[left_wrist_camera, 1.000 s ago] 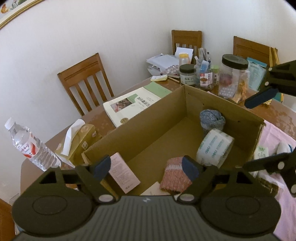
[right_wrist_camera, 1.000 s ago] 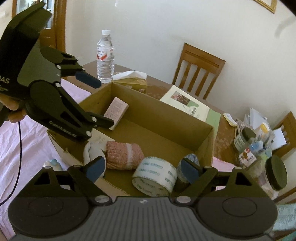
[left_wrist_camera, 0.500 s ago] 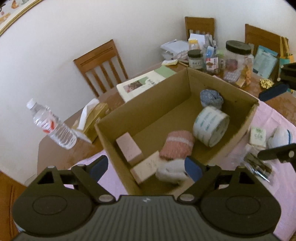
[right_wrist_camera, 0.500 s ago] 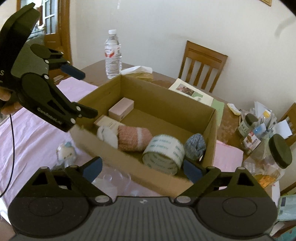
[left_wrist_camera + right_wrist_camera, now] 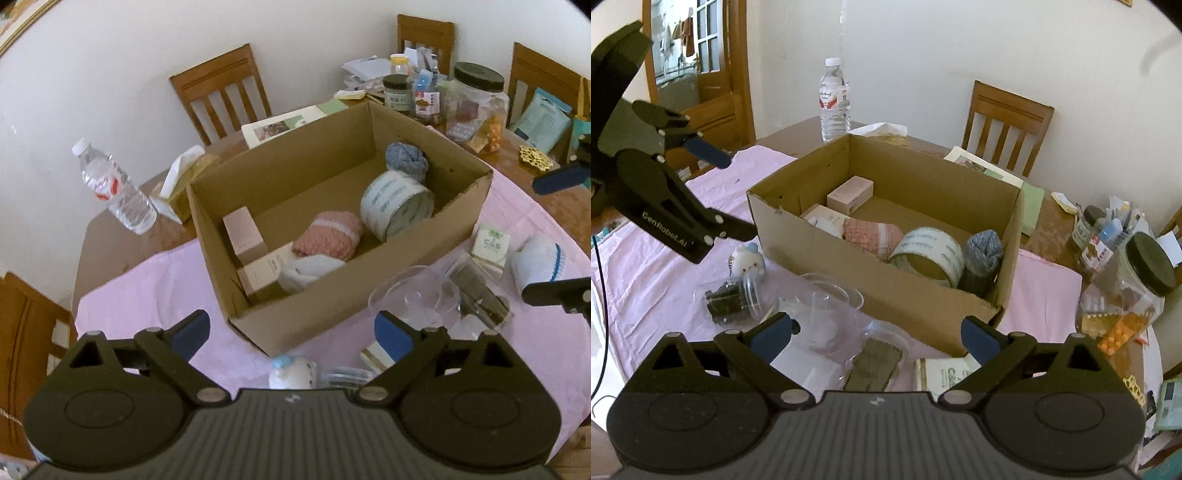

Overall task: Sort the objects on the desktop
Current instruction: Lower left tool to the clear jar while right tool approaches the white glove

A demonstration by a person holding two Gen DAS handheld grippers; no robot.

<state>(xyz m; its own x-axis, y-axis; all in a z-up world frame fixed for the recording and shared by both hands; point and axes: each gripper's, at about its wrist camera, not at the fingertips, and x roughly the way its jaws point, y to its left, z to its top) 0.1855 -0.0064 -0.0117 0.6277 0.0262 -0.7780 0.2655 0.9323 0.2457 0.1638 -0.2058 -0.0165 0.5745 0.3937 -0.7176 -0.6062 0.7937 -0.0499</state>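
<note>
An open cardboard box [image 5: 354,317] [image 5: 916,295] stands on the pink cloth. Inside lie a tape roll [image 5: 397,206] [image 5: 929,254], a pink knitted roll [image 5: 328,236], a grey-blue knitted roll [image 5: 406,160], a white sock [image 5: 308,271] and two pink cartons [image 5: 245,236]. My left gripper [image 5: 291,334] [image 5: 737,194] is open and empty, above the cloth before the box. My right gripper [image 5: 877,334] [image 5: 550,232] is open and empty, above clear plastic containers [image 5: 827,314]. A small white toy [image 5: 750,260] [image 5: 291,373], a small box [image 5: 491,245] and a white sock [image 5: 539,260] lie on the cloth.
A water bottle [image 5: 114,188] and tissue box [image 5: 181,184] stand behind the box. A booklet [image 5: 284,125], jars [image 5: 476,103] and clutter fill the far table end. Wooden chairs [image 5: 221,92] ring the table. A jar [image 5: 1145,273] stands right of the box.
Both grippers have pulled back and up from over the box. The box and the loose things on the cloth now show in full. Both grippers stay open.
</note>
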